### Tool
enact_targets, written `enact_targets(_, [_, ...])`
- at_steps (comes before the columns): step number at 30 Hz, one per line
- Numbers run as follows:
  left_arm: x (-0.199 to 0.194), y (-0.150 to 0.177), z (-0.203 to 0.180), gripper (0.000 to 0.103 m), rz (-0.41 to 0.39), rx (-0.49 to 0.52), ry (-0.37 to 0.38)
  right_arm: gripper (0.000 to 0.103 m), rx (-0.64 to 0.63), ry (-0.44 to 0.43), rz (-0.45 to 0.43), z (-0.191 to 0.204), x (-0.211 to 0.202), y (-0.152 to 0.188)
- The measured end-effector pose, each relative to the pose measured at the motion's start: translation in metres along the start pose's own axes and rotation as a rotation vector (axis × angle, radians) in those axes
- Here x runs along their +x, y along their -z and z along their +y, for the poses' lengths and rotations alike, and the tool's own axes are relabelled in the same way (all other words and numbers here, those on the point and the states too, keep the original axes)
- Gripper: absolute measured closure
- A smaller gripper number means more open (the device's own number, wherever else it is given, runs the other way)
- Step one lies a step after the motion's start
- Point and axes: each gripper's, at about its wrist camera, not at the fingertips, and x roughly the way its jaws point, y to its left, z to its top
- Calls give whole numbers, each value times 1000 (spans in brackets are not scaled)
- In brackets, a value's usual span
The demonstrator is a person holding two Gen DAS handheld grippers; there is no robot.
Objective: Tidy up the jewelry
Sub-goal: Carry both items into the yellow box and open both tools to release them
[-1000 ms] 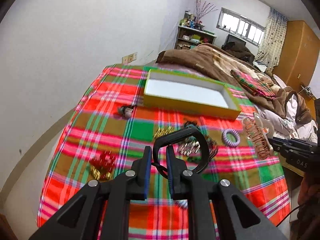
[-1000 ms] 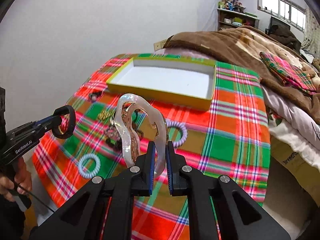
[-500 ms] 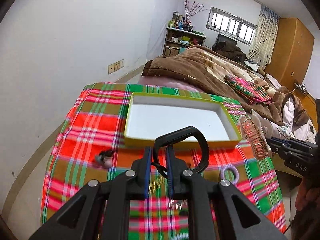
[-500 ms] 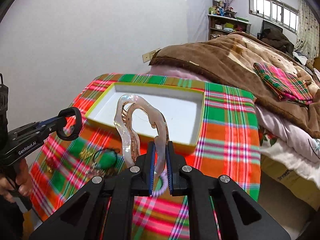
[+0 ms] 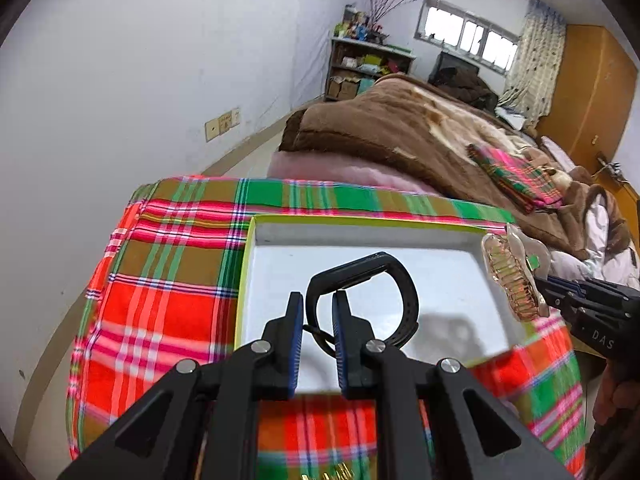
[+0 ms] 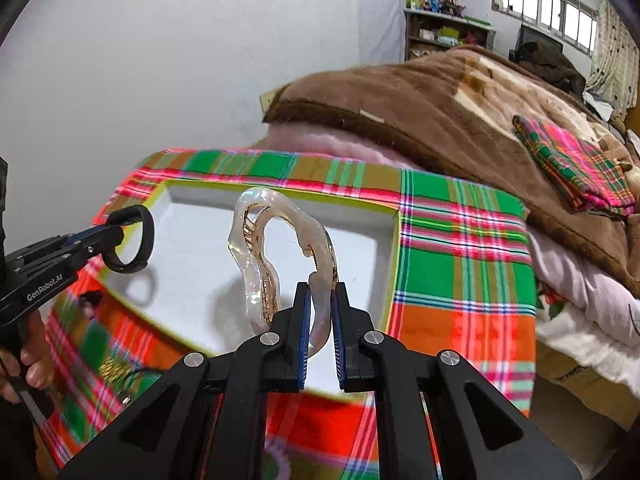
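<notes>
My left gripper [image 5: 316, 300] is shut on a black ring-shaped band [image 5: 396, 280] and holds it above the white inside of a yellow-rimmed box [image 5: 256, 240]. It also shows in the right wrist view [image 6: 116, 236] with the band [image 6: 146, 236]. My right gripper [image 6: 321, 292] is shut on a clear pearly hair claw clip [image 6: 280, 220] and holds it above the same box [image 6: 394, 248]. The clip also shows in the left wrist view [image 5: 514, 276], at the box's right edge.
The box lies on a red, green and orange plaid cloth [image 5: 168, 292]. Gold clips [image 6: 114, 368] and a lilac spiral hair tie [image 6: 280, 456] lie on the cloth nearer me. A brown blanket [image 5: 400, 132] on the bed lies behind. A white wall is to the left.
Both grippers have moved forward from over the loose jewelry to above the box, each still holding its item. The box now fills the middle of both views.
</notes>
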Motion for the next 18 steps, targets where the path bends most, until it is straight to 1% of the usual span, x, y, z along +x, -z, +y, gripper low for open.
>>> enact_targets(5, [30,-8,9,88,41,-8,-28,92,1,8,44,1,32,-9])
enact_targets(9, [46,-9,10,88,65,7,-50,92,0,36,69,0,47,-13])
enact_targets(16, [65,-11,16,87,109,-7,-69,92,12,54,82,-3,56,-20])
enact_targets(17, [67,-12,17,87,110,-7,-71,91,13,56,86,-4,56,-21])
enact_targets(18, [67,-12,18,87,109,-10,-68,87,15,57,85,-3,56,-22])
